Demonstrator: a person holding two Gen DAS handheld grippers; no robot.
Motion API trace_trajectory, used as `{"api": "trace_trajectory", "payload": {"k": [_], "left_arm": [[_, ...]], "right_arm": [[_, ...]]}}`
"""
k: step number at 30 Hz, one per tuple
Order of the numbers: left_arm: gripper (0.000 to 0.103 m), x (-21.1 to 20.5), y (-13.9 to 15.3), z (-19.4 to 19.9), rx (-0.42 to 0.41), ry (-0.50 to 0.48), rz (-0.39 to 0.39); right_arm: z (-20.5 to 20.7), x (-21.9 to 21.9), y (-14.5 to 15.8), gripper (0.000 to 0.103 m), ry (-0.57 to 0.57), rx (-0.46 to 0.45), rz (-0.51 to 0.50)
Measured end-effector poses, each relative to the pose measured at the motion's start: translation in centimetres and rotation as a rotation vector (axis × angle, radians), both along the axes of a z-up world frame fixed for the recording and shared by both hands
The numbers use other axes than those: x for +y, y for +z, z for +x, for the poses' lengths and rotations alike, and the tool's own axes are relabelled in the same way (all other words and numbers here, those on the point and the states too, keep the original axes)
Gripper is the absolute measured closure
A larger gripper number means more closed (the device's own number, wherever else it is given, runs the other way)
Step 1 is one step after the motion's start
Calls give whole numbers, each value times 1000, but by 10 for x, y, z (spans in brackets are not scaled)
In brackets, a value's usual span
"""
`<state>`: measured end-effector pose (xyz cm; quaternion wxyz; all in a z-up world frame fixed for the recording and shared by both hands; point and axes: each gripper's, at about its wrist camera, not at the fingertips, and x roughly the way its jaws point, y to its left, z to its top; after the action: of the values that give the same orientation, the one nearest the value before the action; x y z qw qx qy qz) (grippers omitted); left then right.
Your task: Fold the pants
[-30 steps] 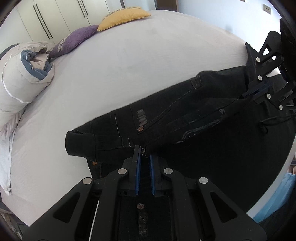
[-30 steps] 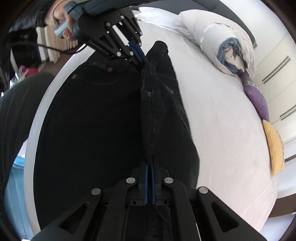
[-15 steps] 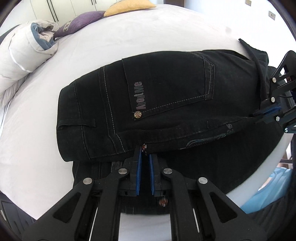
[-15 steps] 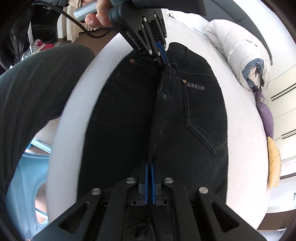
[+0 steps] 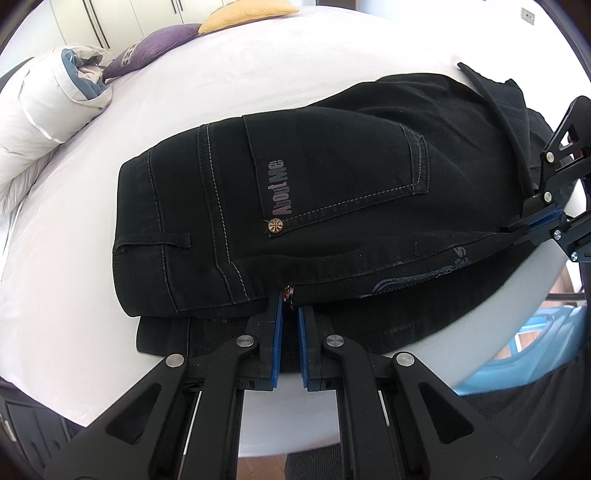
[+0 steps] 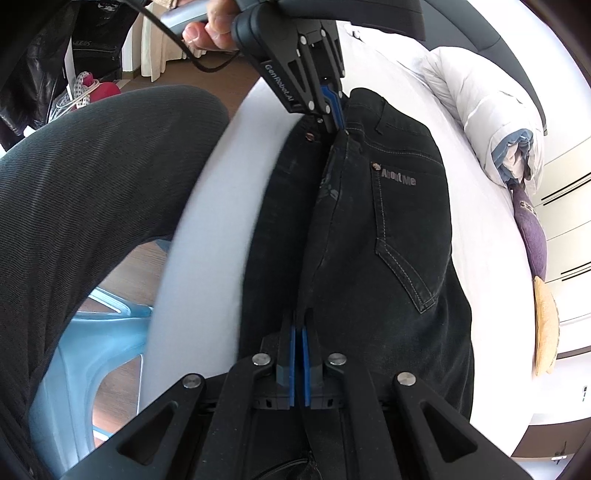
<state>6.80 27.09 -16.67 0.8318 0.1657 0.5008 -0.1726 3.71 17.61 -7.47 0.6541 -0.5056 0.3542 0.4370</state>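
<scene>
- My left claw [image 5: 289,314] grips the near edge of the black denim pants [image 5: 332,206] right at my fingertips; the blue pads [image 5: 276,345] sit a little apart with a seam and a small metal rivet pinched between them.
- My right claw [image 6: 298,339] is closed tight on the same long edge further along, its blue pads almost meeting on a thin ridge of cloth.
- A second ago that edge hung between my two claws as a taut rope above the sheet, the cloth bunched beneath it. Now the upper layer lies spread just beyond my fingertips, back pocket and grey "About Me" lettering [image 5: 277,188] facing up.
- Under it, close to my left claw, a lower layer of the pants [image 5: 207,334] juts out towards me, so the edges are not flush.
- My left claw has come down until the held edge is nearly level with the white bed sheet [image 5: 258,74], and its pads have eased slightly.
- I judge the fold over is as good as laid; what remains is letting go with both claws and squaring the edges.
- Far ahead of my left claw, well apart from the pants, lie a rolled white duvet [image 5: 44,122], a purple cushion [image 5: 159,44] and a yellow cushion [image 5: 247,11].
</scene>
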Motion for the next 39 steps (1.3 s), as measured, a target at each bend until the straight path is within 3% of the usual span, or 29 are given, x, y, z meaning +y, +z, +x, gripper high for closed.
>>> {"api": "trace_trajectory", "payload": {"k": [6,14,23,26,32,35,39], "left_arm": [[101,13,-7,-8,9,26,38],[102,34,-2,-14,-3,87,24],[102,25,41,-26,-89,120,-38],[101,20,44,-21,-80,109,10],[101,25,19,-28,5,122,256],[101,36,34,-32,-15,198,215],[101,14,68,-33,-101,198,129]], "right_arm": [[-7,-2,-5,99,14,-10,-25],[-10,-1,-8,99,8,-20,-47],[-23,-1,-17,99,25,-63,-67],[-23,0,-19,99,21,-72,-73],[-22,5,-24,98,0,-84,-84],[-22,6,-26,96,-12,-82,-79],[-22,7,-28,96,-18,-86,-80]]}}
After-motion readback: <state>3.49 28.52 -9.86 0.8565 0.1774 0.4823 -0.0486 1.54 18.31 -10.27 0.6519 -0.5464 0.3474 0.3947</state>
